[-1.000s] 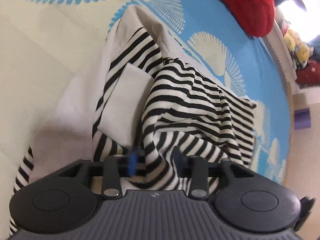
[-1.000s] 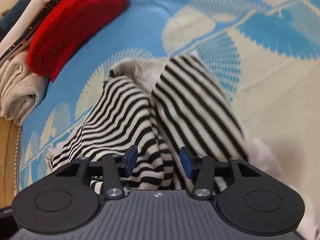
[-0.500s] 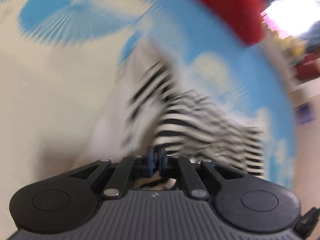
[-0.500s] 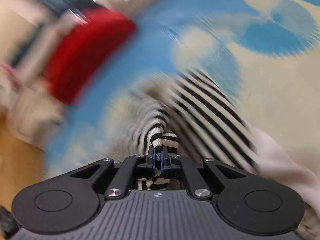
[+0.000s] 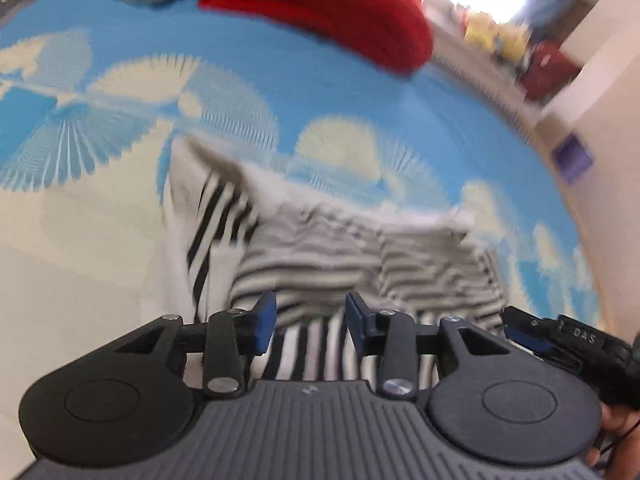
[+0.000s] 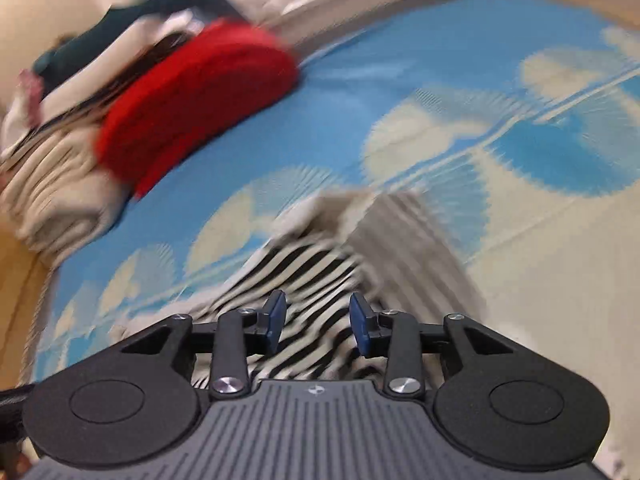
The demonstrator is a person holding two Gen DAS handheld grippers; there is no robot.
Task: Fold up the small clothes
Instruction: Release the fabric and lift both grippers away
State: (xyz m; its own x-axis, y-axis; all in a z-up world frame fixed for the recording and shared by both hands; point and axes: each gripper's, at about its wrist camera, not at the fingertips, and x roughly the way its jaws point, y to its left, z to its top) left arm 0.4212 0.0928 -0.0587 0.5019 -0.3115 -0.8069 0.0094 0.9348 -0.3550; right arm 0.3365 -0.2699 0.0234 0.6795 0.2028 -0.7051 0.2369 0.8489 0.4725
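The black-and-white striped garment (image 5: 360,248) lay crumpled on the blue and cream patterned mat (image 5: 280,92), its near edge just beneath both tools. In the left wrist view the left hand-held gripper (image 5: 311,322) hung over that near edge with its blue pads (image 5: 265,320) apart; its jaws had just been opening, and the striped cloth showed in the gap below them without either pad pressing on it, so it was released. The tip of the right hand-held gripper (image 5: 560,340) showed at the right edge of that view, close beside the garment.

In the right wrist view the right hand-held gripper (image 6: 319,322) likewise stood released over the garment (image 6: 320,280), its jaws having just been opening, with stripes visible between the pads but not pinched. Farther off to the left, a red folded item (image 6: 192,100) rested against a pile of cream clothes (image 6: 52,192). Both views were blurred.
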